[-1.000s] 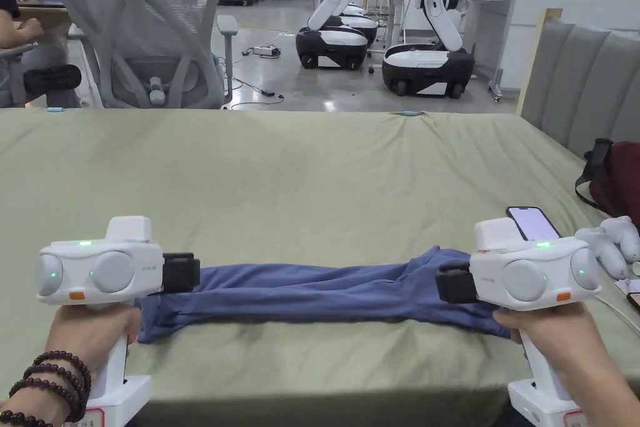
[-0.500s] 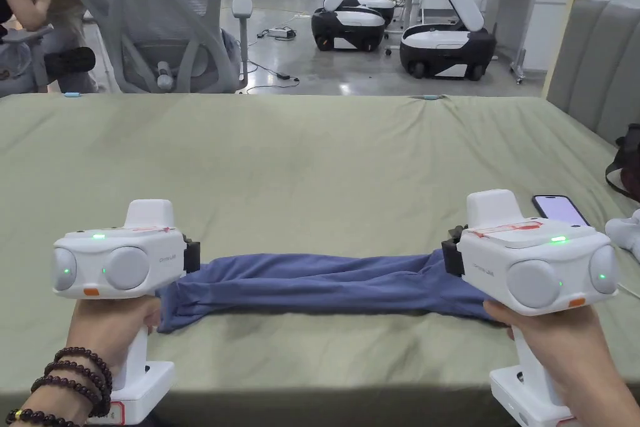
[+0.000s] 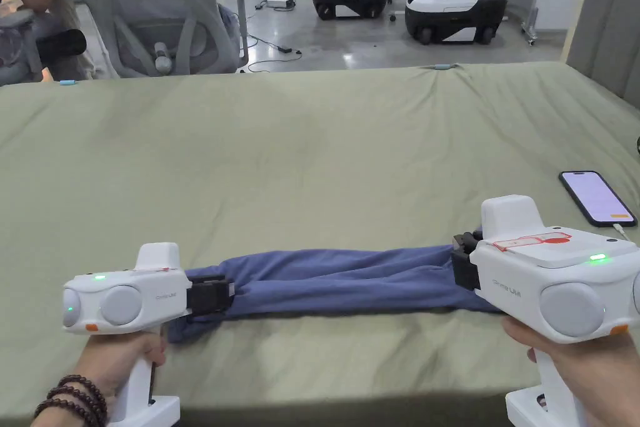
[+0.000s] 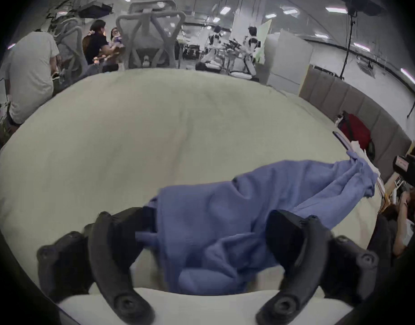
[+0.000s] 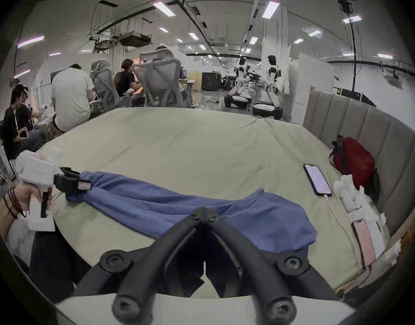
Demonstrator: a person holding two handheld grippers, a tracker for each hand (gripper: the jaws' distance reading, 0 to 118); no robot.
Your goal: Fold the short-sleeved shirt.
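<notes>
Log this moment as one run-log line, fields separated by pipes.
shirt: bunched strip on green sheet | left gripper: open, straddling shirt end | right gripper: shut on shirt | phone: right, apart

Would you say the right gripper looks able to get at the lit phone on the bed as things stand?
Probably not right away: the right gripper looks shut on the blue shirt. The phone lies beside it on the bed with nothing between, so the path looks free once it lets go.

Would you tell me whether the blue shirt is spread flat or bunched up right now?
Bunched. The blue shirt lies gathered into a long, narrow, wrinkled band on the green sheet, stretching between the two grippers.
</notes>
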